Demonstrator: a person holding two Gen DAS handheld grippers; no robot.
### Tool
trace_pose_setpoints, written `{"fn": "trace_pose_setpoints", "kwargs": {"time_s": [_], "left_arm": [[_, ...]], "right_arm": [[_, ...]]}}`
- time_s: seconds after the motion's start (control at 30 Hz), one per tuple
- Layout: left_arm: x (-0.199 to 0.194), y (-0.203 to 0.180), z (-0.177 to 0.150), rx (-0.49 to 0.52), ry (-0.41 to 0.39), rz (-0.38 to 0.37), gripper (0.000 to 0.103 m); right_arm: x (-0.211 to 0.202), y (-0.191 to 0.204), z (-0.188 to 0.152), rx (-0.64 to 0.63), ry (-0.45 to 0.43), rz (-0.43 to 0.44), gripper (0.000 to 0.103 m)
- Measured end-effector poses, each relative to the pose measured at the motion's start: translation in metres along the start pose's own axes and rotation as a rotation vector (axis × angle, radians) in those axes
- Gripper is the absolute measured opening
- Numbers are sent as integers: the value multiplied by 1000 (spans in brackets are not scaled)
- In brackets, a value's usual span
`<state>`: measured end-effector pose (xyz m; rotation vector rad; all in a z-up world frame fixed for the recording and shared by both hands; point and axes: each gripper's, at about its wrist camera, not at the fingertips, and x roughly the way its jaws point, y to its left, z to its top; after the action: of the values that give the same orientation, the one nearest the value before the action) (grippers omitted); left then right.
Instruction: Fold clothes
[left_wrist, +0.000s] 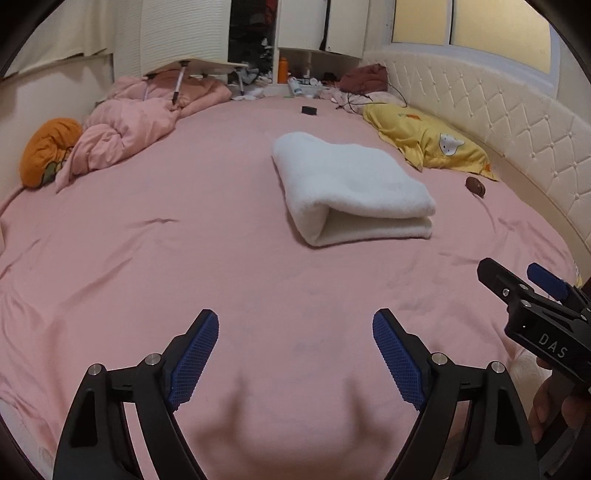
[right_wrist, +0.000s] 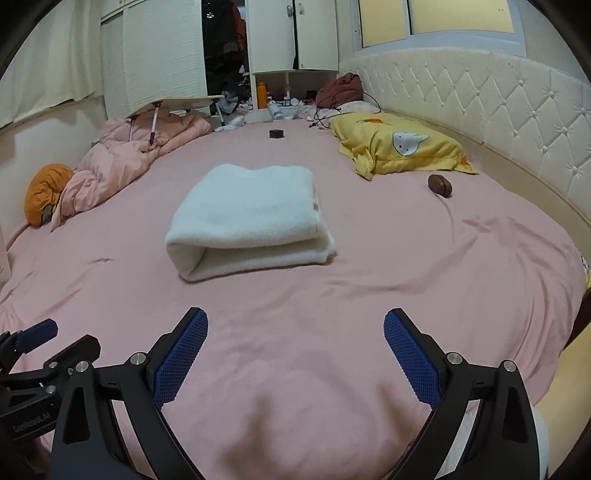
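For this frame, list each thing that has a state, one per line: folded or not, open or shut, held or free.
White fluffy garment: folded, lying free on the pink bedsheet.
Left hand-held gripper: open, empty.
Right hand-held gripper: open, empty.
Pink quilt: bunched, unfolded.
Yellow pillow: lying flat by the headboard.
White wardrobe: open, showing clothes inside.

Round pink-sheeted bed (left_wrist: 184, 258): near edge cut off by the bottom of both wrist views. Right claw (left_wrist: 517, 275) in the left wrist view: only its tips and part of the body show, the rest past the right edge. Small dark brown rounded object (right_wrist: 439, 184) beside the yellow pillow with the white animal print (right_wrist: 399, 146): too small to identify. Clutter in the open white wardrobe (right_wrist: 225, 55): dark, indistinct. Orange cushion (left_wrist: 48, 149): partly hidden behind the crumpled pink duvet (left_wrist: 125, 129).
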<state>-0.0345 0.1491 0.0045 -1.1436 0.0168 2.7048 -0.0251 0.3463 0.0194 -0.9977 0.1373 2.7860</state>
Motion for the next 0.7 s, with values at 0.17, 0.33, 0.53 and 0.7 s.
{"fn": "trace_pose_setpoints", "kwargs": {"time_s": [0.17,0.33,0.53,0.7], "left_arm": [[-2,-3,1,7,-11,13,86],[-3,-3,3,4,-15,15,86],[-1,-9,2,1,-16,21,86],[2,-8,3,2,6,12,86]], "right_arm": [[-1,7,-1,-32,-3,5,97],[-1,8,-1,-41,-7,8,97],[1,8,-1,-40,-1,17,97],[3,9,-1,-41,8,28,97]]}}
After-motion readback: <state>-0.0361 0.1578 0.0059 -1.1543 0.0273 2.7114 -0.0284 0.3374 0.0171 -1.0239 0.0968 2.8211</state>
